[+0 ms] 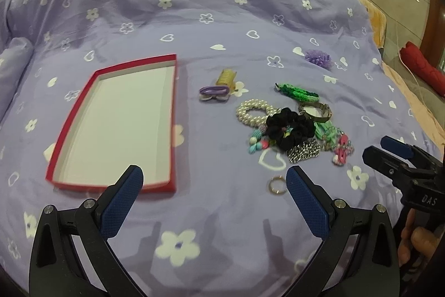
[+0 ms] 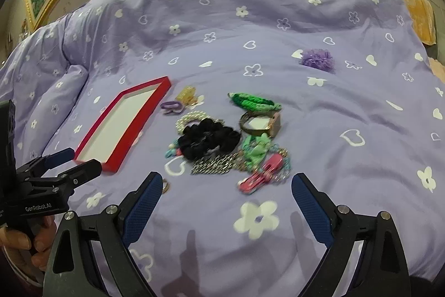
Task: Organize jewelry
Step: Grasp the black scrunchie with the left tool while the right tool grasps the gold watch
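Two hand-held tools hover over a bed dressed in a lilac flower-print quilt (image 1: 222, 18), both with fingers spread wide and gripping nothing: the left tool (image 1: 214, 185) and the right tool (image 2: 226, 191). Ahead of the right tool lies the heap to be sorted, touching and overlapping: a black scrunchie (image 2: 208, 138) on a pearl bracelet (image 2: 189, 118), a silver chain (image 2: 214, 164), a wristwatch (image 2: 260, 125), a green braided band (image 2: 254, 102), a mint bow (image 2: 256, 149) and a pink hair clip (image 2: 258, 177) nearest the fingers. A small metal ring (image 1: 276, 185) sits just beside the left tool's right finger. Ahead and to the left of that tool waits the empty red-rimmed tray (image 1: 172, 118), its long axis running away from the tool; a purple hair tie (image 1: 214, 93) and an amber clip (image 1: 226, 77) lie between tray and heap, a purple mesh flower (image 2: 317, 59) well apart beyond. The pieces look light; the scrunchie is soft and would pinch anywhere, the chain limp and likely to snag neighbours, the pearls smooth and prone to slip. The clip, pointing diagonally away to the right, is probably best pinched across its narrow width.
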Tool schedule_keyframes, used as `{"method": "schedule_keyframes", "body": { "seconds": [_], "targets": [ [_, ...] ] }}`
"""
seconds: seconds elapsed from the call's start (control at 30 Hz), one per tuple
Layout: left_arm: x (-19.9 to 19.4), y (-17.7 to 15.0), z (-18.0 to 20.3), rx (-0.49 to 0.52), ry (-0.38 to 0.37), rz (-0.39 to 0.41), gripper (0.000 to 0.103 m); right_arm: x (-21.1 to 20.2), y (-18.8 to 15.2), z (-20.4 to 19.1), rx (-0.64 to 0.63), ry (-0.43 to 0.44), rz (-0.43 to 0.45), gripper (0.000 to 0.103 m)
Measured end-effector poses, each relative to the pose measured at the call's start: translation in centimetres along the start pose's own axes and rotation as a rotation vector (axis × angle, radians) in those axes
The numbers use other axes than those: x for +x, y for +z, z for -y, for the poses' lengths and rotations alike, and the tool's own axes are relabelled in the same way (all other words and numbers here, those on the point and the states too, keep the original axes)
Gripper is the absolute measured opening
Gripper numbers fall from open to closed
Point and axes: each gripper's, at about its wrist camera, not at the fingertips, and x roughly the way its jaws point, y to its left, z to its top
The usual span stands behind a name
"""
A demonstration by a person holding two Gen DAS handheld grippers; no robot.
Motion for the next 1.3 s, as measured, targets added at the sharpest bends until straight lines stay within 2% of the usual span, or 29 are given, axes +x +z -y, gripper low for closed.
{"method": "schedule_keyframes", "body": {
  "seconds": [0.1,0.23,0.43,0.53,0.73,0.8,0.83,1.0,1.07,1.2,1.3],
  "targets": [
    [1.2,0.9,0.8,0.025,-0.017,-0.011,0.101,0.8,0.9,0.9,0.016,-0.003,-0.005,0.090],
    [2.8,2.3,1.7,0.065,-0.036,-0.017,0.092,2.1,2.3,2.2,0.046,0.001,-0.016,0.074],
    [5.3,4.3,2.9,0.105,-0.081,-0.042,0.080,4.7,4.6,3.9,0.081,-0.027,-0.041,0.059],
    [7.0,4.8,3.5,0.116,-0.096,-0.070,0.074,6.3,5.3,4.6,0.104,-0.034,-0.068,0.055],
    [10.0,4.9,4.4,0.128,-0.137,-0.134,0.071,9.0,5.6,5.4,0.120,-0.039,-0.117,0.048],
    [10.8,4.8,4.8,0.131,-0.151,-0.155,0.066,9.8,5.5,5.6,0.120,-0.042,-0.133,0.048],
    [11.2,4.7,4.9,0.134,-0.159,-0.166,0.060,10.2,5.4,5.7,0.126,-0.040,-0.142,0.047],
    [12.4,4.5,6.1,0.163,-0.176,-0.191,0.042,11.4,5.3,6.0,0.130,-0.053,-0.166,0.031],
    [12.5,4.4,6.2,0.168,-0.185,-0.199,0.023,11.7,5.4,6.1,0.131,-0.057,-0.167,0.021],
    [11.8,4.3,6.0,0.174,-0.220,-0.191,0.016,11.2,5.2,6.0,0.119,-0.067,-0.147,0.011],
    [10.6,4.4,5.5,0.159,-0.231,-0.172,0.015,10.7,5.3,5.9,0.117,-0.062,-0.130,0.010]
  ]
}}
